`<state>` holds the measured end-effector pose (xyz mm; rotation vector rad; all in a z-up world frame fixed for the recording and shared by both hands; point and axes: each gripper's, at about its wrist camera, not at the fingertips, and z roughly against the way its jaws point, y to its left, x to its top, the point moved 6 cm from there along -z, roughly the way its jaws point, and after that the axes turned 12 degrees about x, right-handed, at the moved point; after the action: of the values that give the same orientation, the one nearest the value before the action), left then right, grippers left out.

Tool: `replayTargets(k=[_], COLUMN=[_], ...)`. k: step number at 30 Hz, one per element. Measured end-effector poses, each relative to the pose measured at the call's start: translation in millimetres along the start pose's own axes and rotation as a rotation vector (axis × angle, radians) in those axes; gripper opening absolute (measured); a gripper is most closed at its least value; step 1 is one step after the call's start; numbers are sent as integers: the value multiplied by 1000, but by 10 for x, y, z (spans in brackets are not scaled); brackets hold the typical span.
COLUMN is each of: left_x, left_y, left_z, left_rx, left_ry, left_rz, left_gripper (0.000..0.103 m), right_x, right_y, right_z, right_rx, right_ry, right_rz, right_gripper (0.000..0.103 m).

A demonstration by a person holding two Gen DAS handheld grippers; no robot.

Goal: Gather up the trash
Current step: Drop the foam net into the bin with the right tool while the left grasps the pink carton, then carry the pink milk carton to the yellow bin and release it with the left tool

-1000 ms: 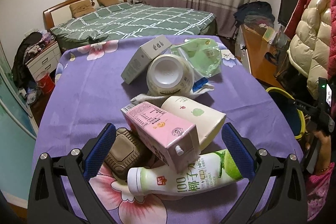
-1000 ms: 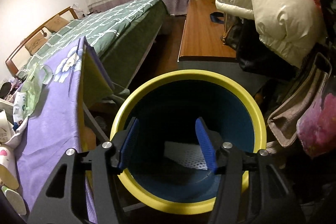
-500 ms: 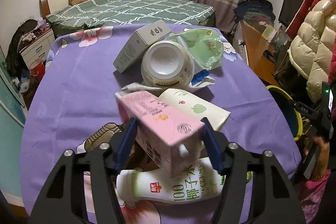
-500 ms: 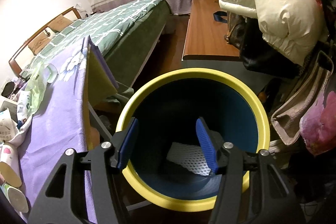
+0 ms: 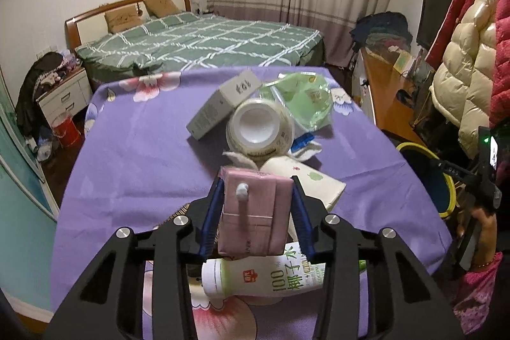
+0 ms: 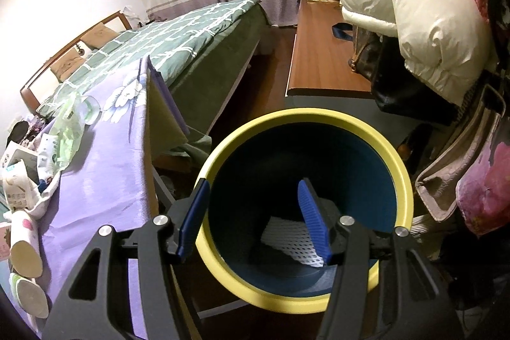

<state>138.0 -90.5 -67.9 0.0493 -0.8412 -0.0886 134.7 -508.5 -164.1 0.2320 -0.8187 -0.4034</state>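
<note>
Left claw [image 5: 255, 212] clamps pink carton [image 5: 253, 217], right claw [image 6: 255, 219] spread empty over bin [image 6: 401, 168]; carton may crush or slip in transit.

One pink carton [image 5: 255, 212], one bottle [image 5: 264, 276], two cups [image 5: 259, 133], one bin [image 6: 302, 199].

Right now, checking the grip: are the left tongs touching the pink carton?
Touching. The left wrist view shows both blue pads of the left tongs pressed against the pink carton's sides.
</note>
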Motion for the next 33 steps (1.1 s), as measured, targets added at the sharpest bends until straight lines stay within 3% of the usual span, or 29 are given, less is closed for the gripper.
replayTargets(k=[13,19,24,33], left_x=[324,510,651,693], left_y=[-68,-371,-859,-2203], left_z=[370,488,470,257], left_rx=[0,-88,-179,-348], left_ry=[-121,-152,-159,-123], left_rz=[-24,-60,-114,-258], left_gripper=[38,38,38,39], right_x=[9,2,10,-16], right_y=[-36,-89,-187,-416], right_z=[177,212,327,539], right_rx=[23,26,17,-31], right_ry=[-31,-35,-58,-94], right_rz=[-4,-11,-18,-15], right_gripper=[55,55,55,60])
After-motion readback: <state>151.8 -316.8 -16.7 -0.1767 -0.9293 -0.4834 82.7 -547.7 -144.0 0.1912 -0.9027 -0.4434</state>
